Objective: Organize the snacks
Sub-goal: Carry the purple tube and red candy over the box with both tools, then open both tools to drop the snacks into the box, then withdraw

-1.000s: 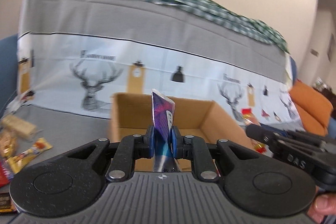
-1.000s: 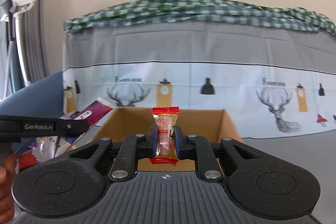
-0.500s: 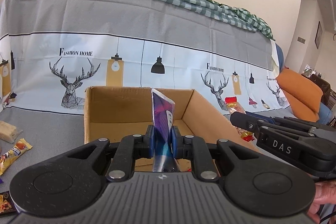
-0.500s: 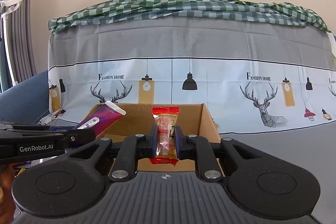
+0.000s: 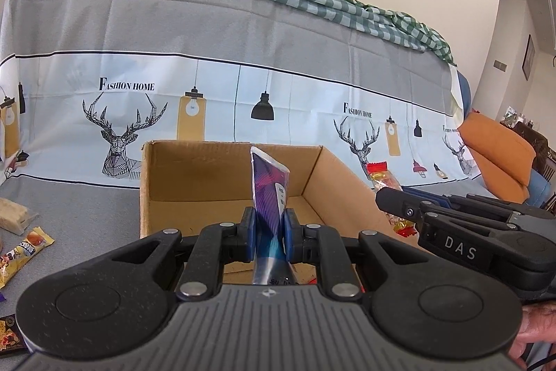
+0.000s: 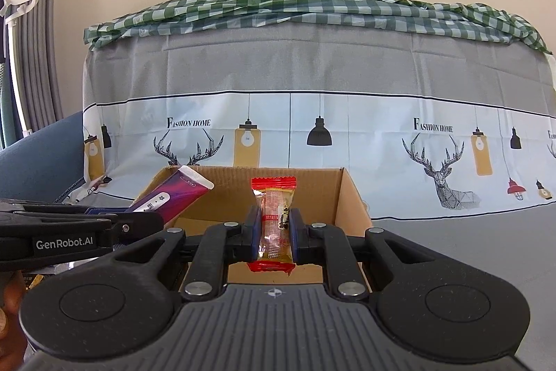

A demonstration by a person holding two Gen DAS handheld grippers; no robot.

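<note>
My left gripper (image 5: 268, 233) is shut on a purple snack packet (image 5: 269, 197) that stands upright over the open cardboard box (image 5: 194, 176). My right gripper (image 6: 274, 233) is shut on a clear candy packet with red ends (image 6: 275, 221), held over the same box (image 6: 347, 197). The left gripper (image 6: 146, 225) with the purple packet (image 6: 173, 195) shows at the left of the right wrist view. The right gripper (image 5: 385, 197) with the candy packet (image 5: 384, 178) shows at the right of the left wrist view.
Loose snacks lie on the grey cloth left of the box: a pale bar (image 5: 12, 219), a yellow packet (image 5: 24, 249), a dark packet (image 5: 8, 336). A sofa back draped in deer-print cloth (image 5: 243, 99) rises behind the box. An orange cushion (image 5: 497, 159) sits at the right.
Both grippers have swung toward the box and now hold their packets over its open top. The box has moved to the middle of both views.
</note>
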